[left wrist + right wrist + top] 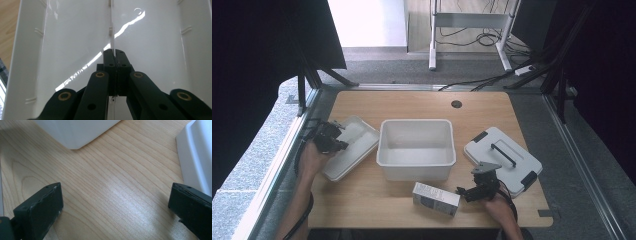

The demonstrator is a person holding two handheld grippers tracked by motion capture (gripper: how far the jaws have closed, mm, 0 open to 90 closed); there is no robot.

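At the desk (422,102), my left gripper (330,137) has its fingers (110,62) clamped together on the thin upright divider (111,32) of the white tray (362,142), which lies at the left, just beside the empty white tub (416,148). My right gripper (472,192) rests low near the front edge, between the small carton (435,198) and the white lid (504,156) with its black handle, fingers (40,207) wide apart over bare wood. The step in hand looks like taking hold of the tray. Next, I judge, a steady lift is needed without letting the thin wall slip.
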